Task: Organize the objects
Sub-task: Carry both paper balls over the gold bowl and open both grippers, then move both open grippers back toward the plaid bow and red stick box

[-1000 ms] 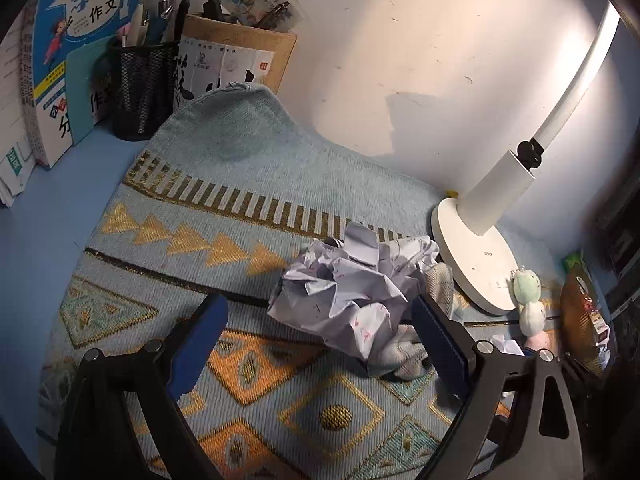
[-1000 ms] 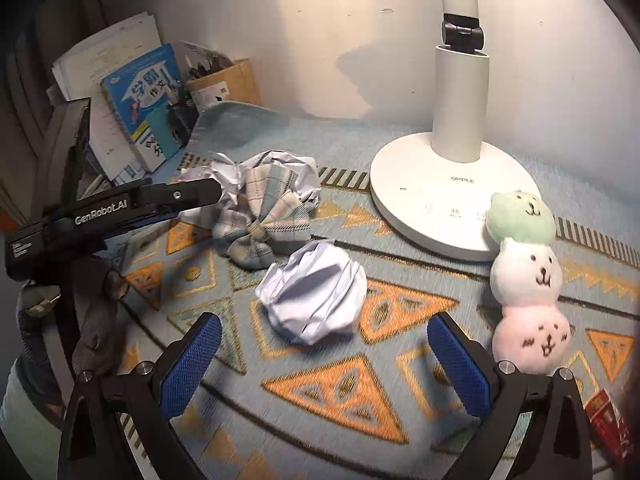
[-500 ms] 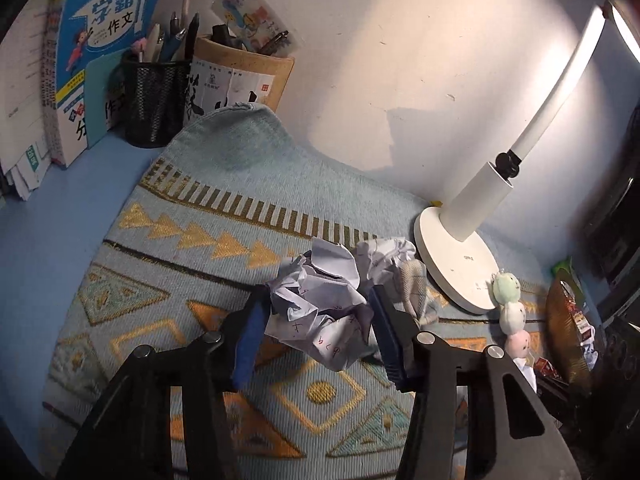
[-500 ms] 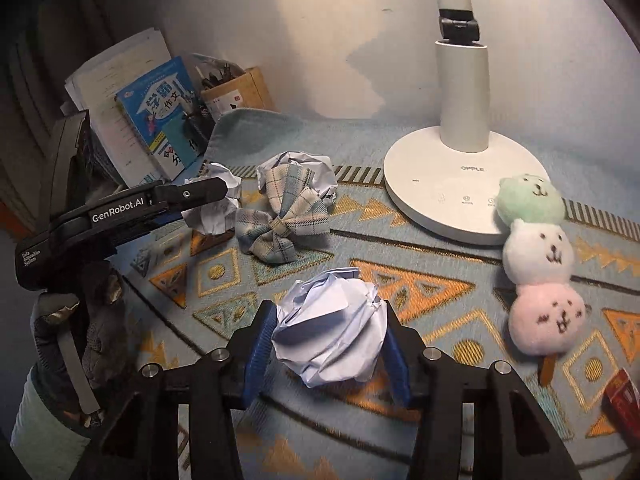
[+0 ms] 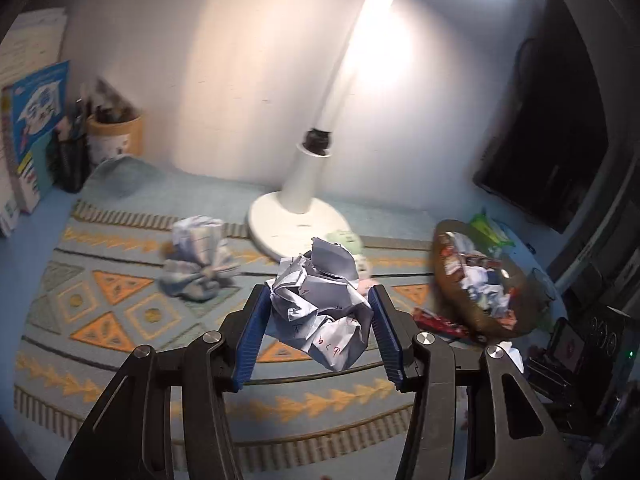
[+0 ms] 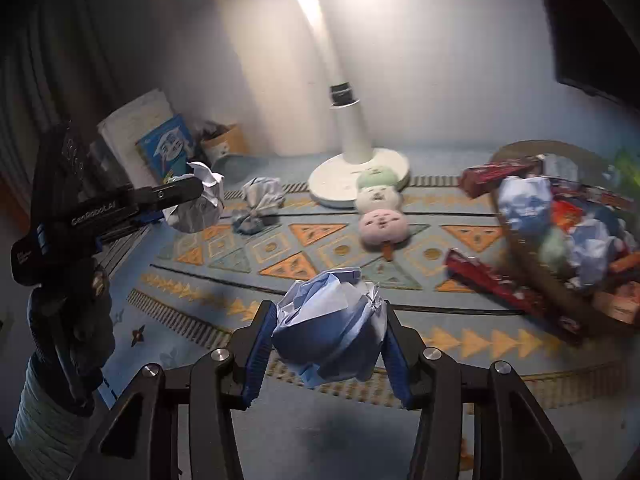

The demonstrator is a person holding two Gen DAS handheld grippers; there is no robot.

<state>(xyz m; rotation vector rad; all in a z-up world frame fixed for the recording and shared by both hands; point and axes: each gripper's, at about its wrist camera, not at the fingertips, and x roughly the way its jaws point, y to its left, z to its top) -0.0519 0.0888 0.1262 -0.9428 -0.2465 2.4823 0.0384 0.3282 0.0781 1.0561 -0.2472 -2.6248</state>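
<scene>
paper balls fill both grips: left gripper (image 5: 318,314) clamps a crumpled written sheet (image 5: 320,300), right gripper (image 6: 328,334) a bluish wad (image 6: 328,320), above open woven mat (image 6: 280,248); heaped round basket (image 6: 560,292) crowds the mat's right edge.

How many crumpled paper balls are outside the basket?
3: a ball in the left gripper, a ball in the right gripper, a ball on the mat behind the plaid bow. Basket may hide more.

lamp (image 6: 360,176) behind plush toy (image 6: 380,208); basket (image 6: 560,296) right of both, on the mat (image 6: 280,256).
</scene>
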